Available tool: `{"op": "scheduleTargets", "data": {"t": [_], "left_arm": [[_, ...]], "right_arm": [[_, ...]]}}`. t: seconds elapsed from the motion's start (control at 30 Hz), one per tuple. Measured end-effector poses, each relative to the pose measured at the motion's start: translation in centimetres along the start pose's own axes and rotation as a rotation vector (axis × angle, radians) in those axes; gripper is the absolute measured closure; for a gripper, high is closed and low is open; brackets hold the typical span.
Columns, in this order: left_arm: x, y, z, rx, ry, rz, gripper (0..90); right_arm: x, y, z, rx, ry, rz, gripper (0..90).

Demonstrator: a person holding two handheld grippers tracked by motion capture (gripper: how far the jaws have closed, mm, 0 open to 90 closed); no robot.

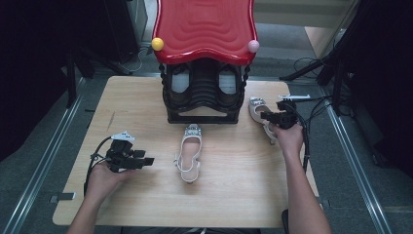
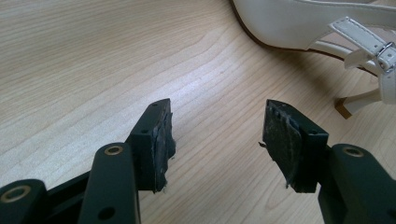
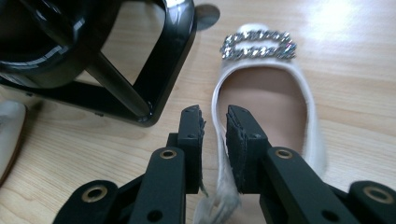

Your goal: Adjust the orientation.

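Leftmost in the high view, the left gripper [image 1: 146, 161] sits at the lower left of the pale wood-grain table [image 1: 136, 107], its black jaws spread wide with nothing between them; in the left gripper view the worn, ribbed rubber pads [image 2: 282, 140] hover over bare streaked laminate. Just to its right, at the frame's centre, lies a white slingback shoe [image 1: 189, 153], smooth and slightly glossy, with a slim heel, a buckled strap and a silvery ornament on the toe; its toe points toward the top of the frame. The same shoe's sole edge and strap show at the upper right of the left gripper view [image 2: 299, 23].

Above the centre stands a black shoe rack [image 1: 203, 97] of glossy moulded plastic with ribbed, beaded posts, topped by a shiny red wavy lid [image 1: 204, 27] with rippled grooves. A yellow ball [image 1: 157, 44] caps its left corner and a pink ball [image 1: 253, 46] its right.

At the right, the right gripper [image 1: 265, 117] reaches the second white shoe [image 1: 256, 109] beside the rack. In the right gripper view its jaws stand narrowly parted astride that shoe's thin side wall [image 3: 219, 135], pads not clearly pressing it; a sparkling double chain trim [image 3: 259, 45] crosses the toe above a tan insole. No readable writing shows anywhere.
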State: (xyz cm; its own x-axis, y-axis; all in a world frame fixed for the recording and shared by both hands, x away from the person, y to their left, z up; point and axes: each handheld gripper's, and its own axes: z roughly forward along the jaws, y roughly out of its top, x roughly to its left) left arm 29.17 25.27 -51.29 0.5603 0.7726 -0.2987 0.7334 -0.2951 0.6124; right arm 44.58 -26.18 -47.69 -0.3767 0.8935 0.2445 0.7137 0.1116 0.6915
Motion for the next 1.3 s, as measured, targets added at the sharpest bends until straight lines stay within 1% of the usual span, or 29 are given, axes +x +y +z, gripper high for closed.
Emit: {"op": "scheduleTargets", "data": {"t": [0.1, 0.23, 0.27, 0.33, 0.53, 0.63, 0.7, 0.83, 0.9, 1.0, 1.1, 1.13, 1.3], "left_arm": [[0.0, -0.1, -0.1, 0.0, 0.004, -0.002, 43.0], [0.0, -0.3, -0.2, -0.001, 0.003, -0.008, 43.0], [0.0, -0.3, -0.2, 0.0, 0.004, -0.008, 43.0], [0.0, -0.3, -0.2, -0.001, 0.008, -0.009, 43.0], [-0.1, -0.3, -0.2, -0.003, 0.008, -0.006, 43.0], [-0.1, -0.3, -0.2, -0.004, 0.006, -0.006, 42.8], [-0.1, -0.3, -0.2, -0.006, 0.007, -0.006, 42.9], [-0.2, -0.1, -0.2, -0.008, 0.002, -0.001, 42.9], [-0.3, 0.0, -0.1, -0.01, 0.001, 0.002, 42.9], [-0.4, 0.2, 0.1, -0.003, -0.007, 0.004, 42.3], [-0.5, 0.4, 0.2, -0.003, -0.016, 0.003, 40.8], [-0.5, 0.5, 0.3, 0.0, -0.017, 0.012, 40.7], [-0.7, 0.9, 0.7, 0.005, -0.031, 0.019, 40.3]], "right_arm": [[0.0, -0.1, 0.9, 0.025, -0.008, -0.007, 77.1], [-0.2, -0.1, 1.7, 0.068, -0.026, 0.002, 78.2], [-0.2, -0.1, 1.6, 0.056, -0.024, 0.002, 79.5], [-0.3, -0.1, 1.8, 0.068, -0.032, 0.004, 82.0], [-0.4, 0.1, 1.8, 0.081, -0.019, 0.008, 87.3], [-0.6, 0.1, 1.6, 0.074, -0.009, 0.018, 88.0], [-0.8, 0.1, 1.4, 0.063, -0.005, 0.034, 88.1], [-1.1, 0.3, 0.3, 0.019, 0.004, 0.049, 88.2], [-1.1, 0.3, -0.2, 0.004, 0.007, 0.06, 88.2], [-1.2, 0.2, -0.9, -0.015, 0.014, 0.064, 88.2], [-1.2, 0.1, -1.4, -0.025, 0.034, 0.077, 88.1], [-1.1, 0.1, -1.6, -0.024, 0.04, 0.085, 88.2], [-0.5, -0.2, -2.4, -0.022, 0.073, 0.095, 88.1]]}}
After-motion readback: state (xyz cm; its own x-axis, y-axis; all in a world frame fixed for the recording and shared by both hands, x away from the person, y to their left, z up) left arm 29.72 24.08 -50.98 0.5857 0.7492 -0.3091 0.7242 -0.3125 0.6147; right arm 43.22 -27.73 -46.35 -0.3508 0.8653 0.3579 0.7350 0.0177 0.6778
